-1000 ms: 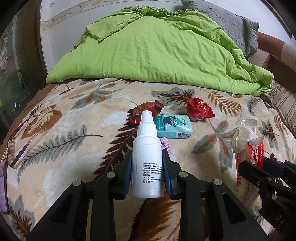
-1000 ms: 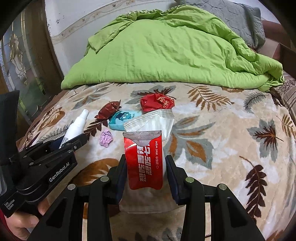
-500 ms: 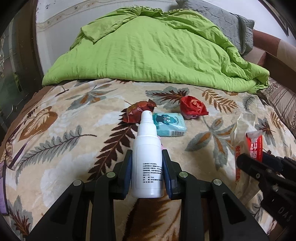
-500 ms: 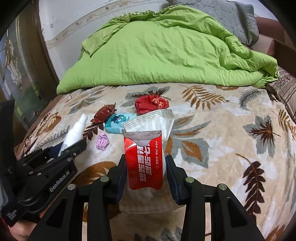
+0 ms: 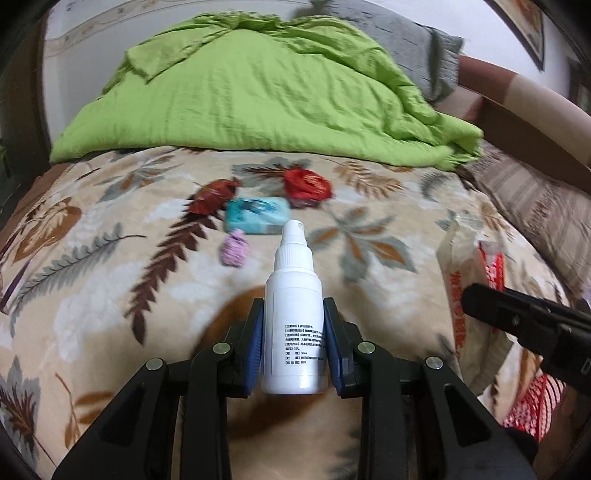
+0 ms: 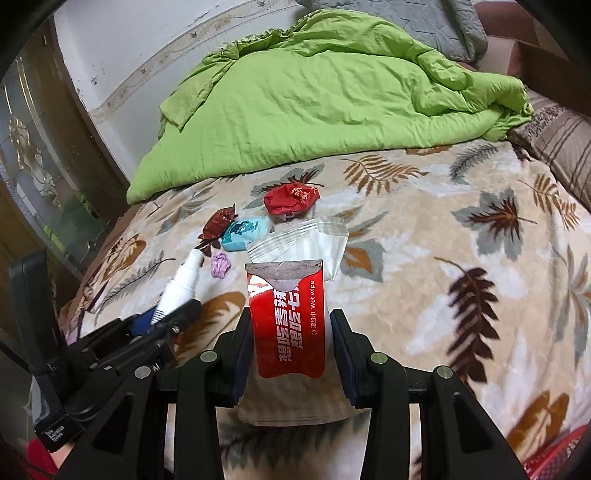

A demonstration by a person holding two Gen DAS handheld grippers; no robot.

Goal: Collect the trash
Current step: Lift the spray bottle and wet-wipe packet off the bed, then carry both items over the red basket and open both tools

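Over the leaf-print blanket (image 5: pixel 110 295), left gripper (image 5: pixel 293 345) is clamped on a white spray bottle (image 5: pixel 293 295), right gripper (image 6: pixel 291 347) on a red wet wipe packet (image 6: pixel 286 328), both lifted, probably bin-bound. Candy wrappers (image 6: pixel 291 199), a tissue pack (image 6: pixel 245 229) and a pink wad (image 6: pixel 219 264) wait on the bed.

On the bed (image 5: pixel 110 295), the quilt (image 5: pixel 258 92) is heaped at the far end, a pillow (image 5: pixel 388 33) behind it. Nearer lies a cluster: tissue pack (image 5: pixel 256 216) in the middle, one candy wrapper (image 5: pixel 214 195) to its left, another wrapper (image 5: pixel 306 186) to its right, a crumpled paper ball (image 5: pixel 234 251) just in front.
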